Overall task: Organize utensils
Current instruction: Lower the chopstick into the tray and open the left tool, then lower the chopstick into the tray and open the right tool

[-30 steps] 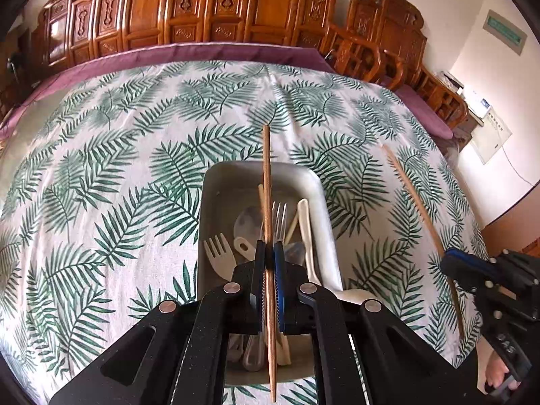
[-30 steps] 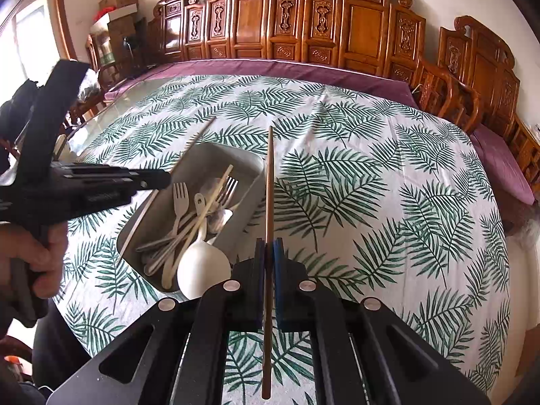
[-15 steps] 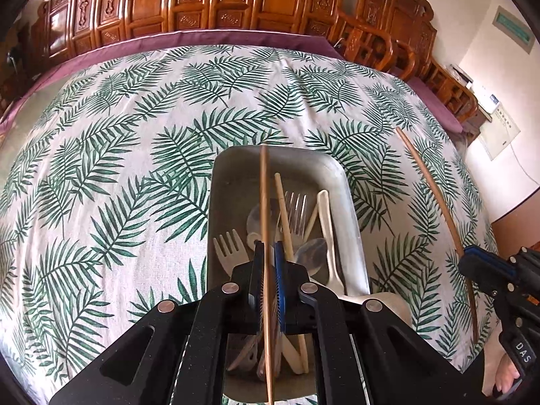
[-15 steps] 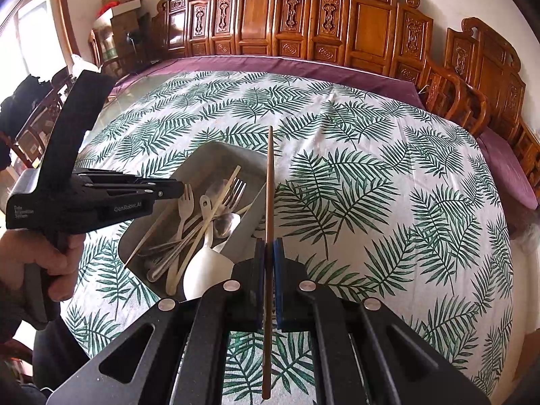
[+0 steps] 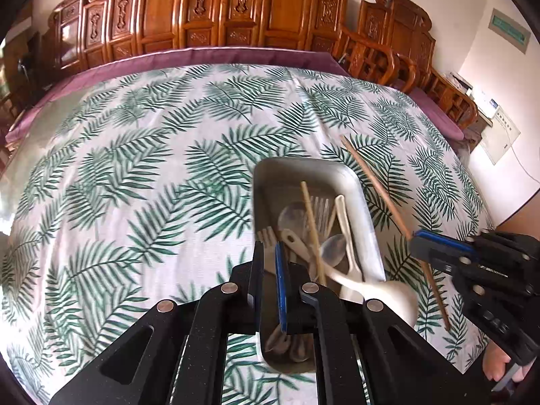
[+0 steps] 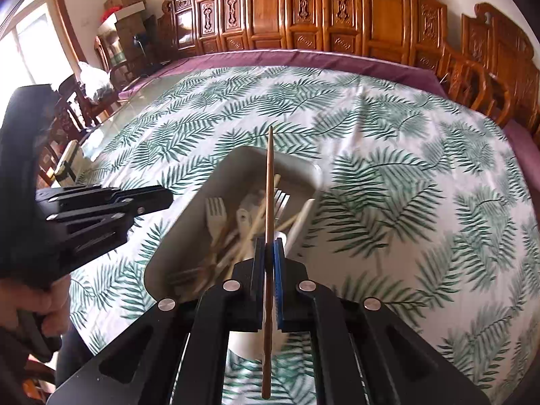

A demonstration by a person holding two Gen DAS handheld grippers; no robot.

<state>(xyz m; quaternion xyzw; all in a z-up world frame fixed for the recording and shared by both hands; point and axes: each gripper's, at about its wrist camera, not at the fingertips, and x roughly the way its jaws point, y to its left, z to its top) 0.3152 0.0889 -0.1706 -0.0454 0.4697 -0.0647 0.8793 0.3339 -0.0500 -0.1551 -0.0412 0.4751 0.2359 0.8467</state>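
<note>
Left gripper (image 5: 270,271) dropped its chopstick into my grey tray (image 5: 362,199), closed empty; right gripper (image 6: 268,270) clamped wooden chopstick (image 6: 269,182) above cluttered cutlery.

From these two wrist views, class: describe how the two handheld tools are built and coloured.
Both match. The left tool has matte black, speckled angular linkage arms with round silver pivot pins, and flat fingers with blue pads. The right tool shows the same black frame, silver pins and blue pads. From the side, its body carries small white lettering, too blurred to read. No cables or sleeves are visible.
</note>
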